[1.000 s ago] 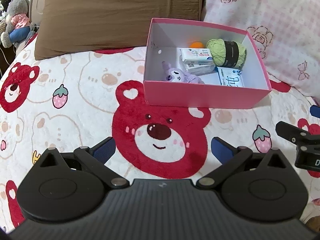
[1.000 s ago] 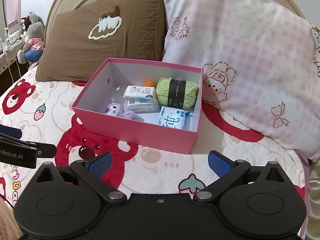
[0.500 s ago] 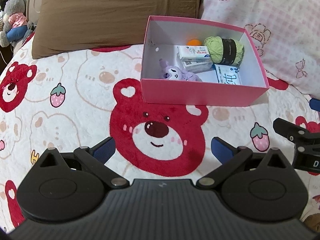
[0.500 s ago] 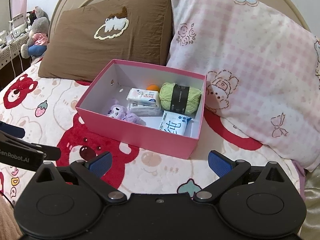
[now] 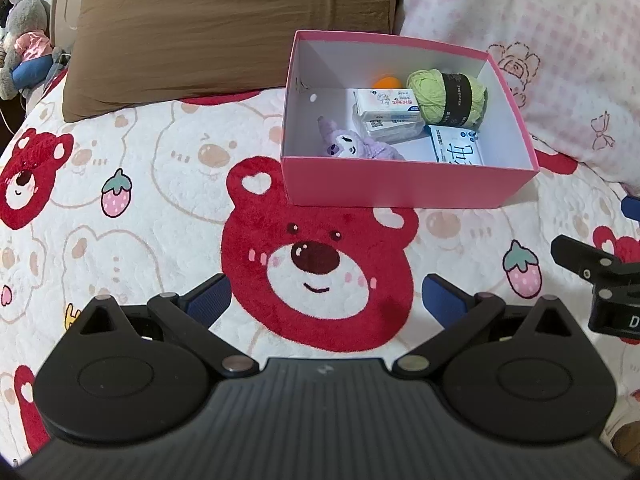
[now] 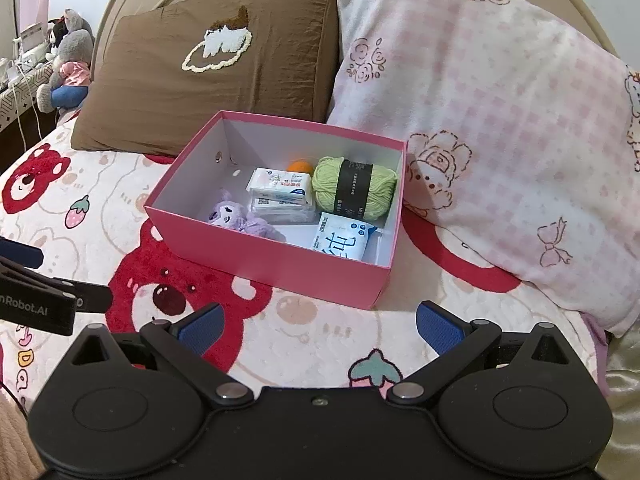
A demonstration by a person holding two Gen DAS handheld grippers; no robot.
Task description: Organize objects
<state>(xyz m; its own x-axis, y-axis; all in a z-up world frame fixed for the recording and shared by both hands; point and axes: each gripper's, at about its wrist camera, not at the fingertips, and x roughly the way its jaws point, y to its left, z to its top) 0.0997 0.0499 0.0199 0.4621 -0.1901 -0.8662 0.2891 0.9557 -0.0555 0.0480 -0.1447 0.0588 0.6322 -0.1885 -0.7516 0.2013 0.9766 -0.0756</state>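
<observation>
Apparently sorting is finished: yarn, tissue packs and purple plush lie inside the pink box on the bed. Left gripper and right gripper hover near it, fingers wide apart, empty; next comes withdrawing.

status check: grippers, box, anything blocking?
Left gripper open, empty; right gripper open, empty. Pink box on the bed, holding yarn, purple plush, tissue packs. Approach unobstructed.

We see only a sliver of the orange ball behind the tissue packs; pack print is unreadable.
</observation>
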